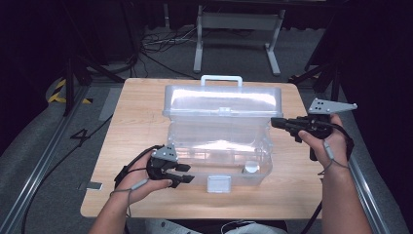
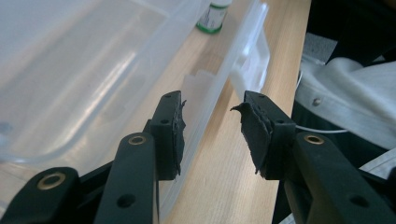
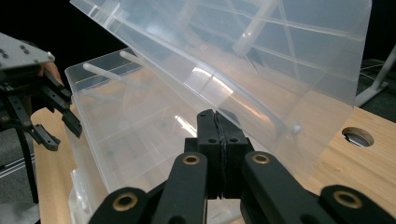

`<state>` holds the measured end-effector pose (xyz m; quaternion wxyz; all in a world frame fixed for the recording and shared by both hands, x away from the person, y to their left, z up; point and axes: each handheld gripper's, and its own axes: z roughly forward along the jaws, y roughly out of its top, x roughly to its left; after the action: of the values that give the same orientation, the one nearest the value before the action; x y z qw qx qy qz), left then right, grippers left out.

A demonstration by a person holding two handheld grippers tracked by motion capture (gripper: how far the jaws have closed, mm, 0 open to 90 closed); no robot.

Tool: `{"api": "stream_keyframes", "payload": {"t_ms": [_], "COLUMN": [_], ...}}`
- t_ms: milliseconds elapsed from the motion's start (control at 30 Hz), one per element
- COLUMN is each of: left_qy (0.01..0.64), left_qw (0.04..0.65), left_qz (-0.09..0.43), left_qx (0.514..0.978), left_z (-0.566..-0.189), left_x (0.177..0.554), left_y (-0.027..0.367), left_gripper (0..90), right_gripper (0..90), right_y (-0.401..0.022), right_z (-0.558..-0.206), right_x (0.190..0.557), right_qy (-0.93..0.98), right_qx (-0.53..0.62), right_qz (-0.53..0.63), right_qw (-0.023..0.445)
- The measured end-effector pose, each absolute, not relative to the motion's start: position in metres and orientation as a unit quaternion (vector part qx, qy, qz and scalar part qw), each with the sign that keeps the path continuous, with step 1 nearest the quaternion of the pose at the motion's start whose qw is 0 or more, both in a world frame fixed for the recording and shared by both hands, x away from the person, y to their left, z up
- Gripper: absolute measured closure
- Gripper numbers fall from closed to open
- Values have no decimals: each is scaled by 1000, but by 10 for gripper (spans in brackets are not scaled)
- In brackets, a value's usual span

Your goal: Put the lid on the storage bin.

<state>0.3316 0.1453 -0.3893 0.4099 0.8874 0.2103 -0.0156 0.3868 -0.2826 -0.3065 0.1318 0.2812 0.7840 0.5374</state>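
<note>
Roughly mid-table, the clear box [image 1: 219, 146] stood lid-up, its long axis along the table's near edge; left gripper [image 1: 179, 173], jaws apart and empty, sat nearer, at its front-left corner, while right gripper [image 1: 278, 123], jaws closed, touched the lid [image 1: 223, 101].

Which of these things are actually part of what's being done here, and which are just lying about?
Part of the job:
clear plastic box
its raised lid
left gripper, open
right gripper, shut

Lying about:
small bottle inside the box
white frame on the floor
floor cables
</note>
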Motion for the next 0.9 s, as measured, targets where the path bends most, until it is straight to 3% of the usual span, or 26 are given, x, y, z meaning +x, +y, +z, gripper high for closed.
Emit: {"api": "stream_keyframes", "payload": {"t_ms": [433,900], "left_qy": [215,234], "left_qw": [450,485], "left_qz": [-30,-10], "left_qx": [866,842], "left_z": [-365,-345], "left_x": [333,339], "left_y": [159,176], "left_gripper": [646,703], "right_gripper": [900,900], "right_y": [-281,-281], "right_z": [-309,-312], "right_x": [384,379], "right_qy": [788,793], "right_qx": [281,283], "right_qz": [533,525], "right_qw": [128,126]}}
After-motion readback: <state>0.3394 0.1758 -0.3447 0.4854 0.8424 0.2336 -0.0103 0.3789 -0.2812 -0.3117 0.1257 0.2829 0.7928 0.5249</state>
